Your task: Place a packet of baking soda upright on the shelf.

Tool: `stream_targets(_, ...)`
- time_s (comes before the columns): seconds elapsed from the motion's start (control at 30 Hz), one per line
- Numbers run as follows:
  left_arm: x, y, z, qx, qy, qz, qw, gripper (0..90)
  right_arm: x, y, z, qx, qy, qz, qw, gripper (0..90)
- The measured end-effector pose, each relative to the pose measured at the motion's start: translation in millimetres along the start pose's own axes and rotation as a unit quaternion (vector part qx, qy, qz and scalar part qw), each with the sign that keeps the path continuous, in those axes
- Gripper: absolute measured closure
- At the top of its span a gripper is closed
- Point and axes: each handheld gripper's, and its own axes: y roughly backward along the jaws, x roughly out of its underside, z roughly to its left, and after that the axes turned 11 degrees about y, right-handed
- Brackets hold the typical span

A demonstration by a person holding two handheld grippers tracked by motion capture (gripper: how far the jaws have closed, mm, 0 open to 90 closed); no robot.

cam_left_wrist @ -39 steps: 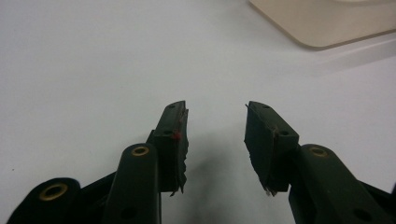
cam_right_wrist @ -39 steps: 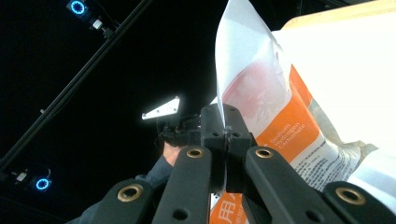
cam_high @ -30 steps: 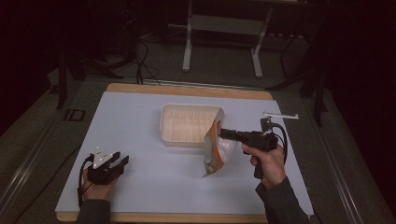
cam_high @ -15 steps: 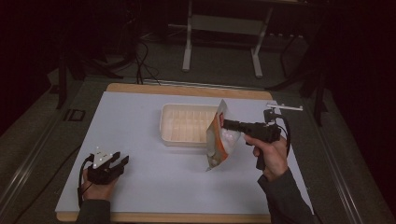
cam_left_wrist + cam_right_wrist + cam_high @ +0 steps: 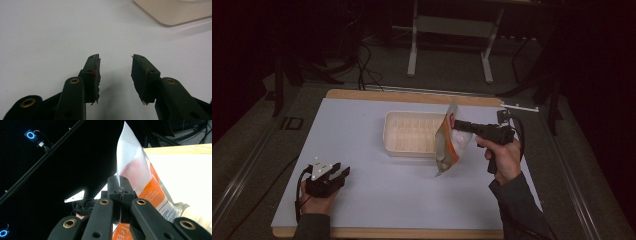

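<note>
1. The right tongs are clamped on an orange-and-white pouch, held above the bench at the tray's right end.
2. The cream tray sits mid-bench toward the far edge.
3. The left tongs stand apart, empty, near the front-left corner.

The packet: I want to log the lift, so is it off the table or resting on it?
Off the table: the right tongs pinch the packet, hanging beside the tray.

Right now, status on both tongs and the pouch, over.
Right tongs shut on orange pouch, held over the near right corner of the tray. Left tongs open, empty, low over the table. Nothing in the way.
</note>
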Motion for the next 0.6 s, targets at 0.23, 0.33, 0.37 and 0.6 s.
stream_targets(0.23, 0.0, -0.1, 0.0, -0.001, 0.001, 0.000, 1.0000, 57.9, -4.4, -0.8, -4.3, 0.006, 0.003, -0.001, 1.0000, 90.0)
stream_targets(0.33, -0.3, 0.0, 0.3, -0.001, 0.001, 0.001, 1.0000, 57.9, -6.4, -1.1, -5.9, 0.009, 0.003, -0.004, 0.9999, 90.0)
stream_targets(0.37, -0.3, 0.0, 0.3, -0.001, 0.001, 0.001, 1.0000, 57.9, -6.9, -1.4, -7.2, 0.010, 0.005, -0.006, 0.9999, 90.0)
stream_targets(0.6, -0.3, -0.1, 0.5, 0.000, 0.002, 0.001, 1.0000, 57.8, -12.7, -1.7, -11.4, 0.018, 0.007, -0.009, 0.9998, 90.0)
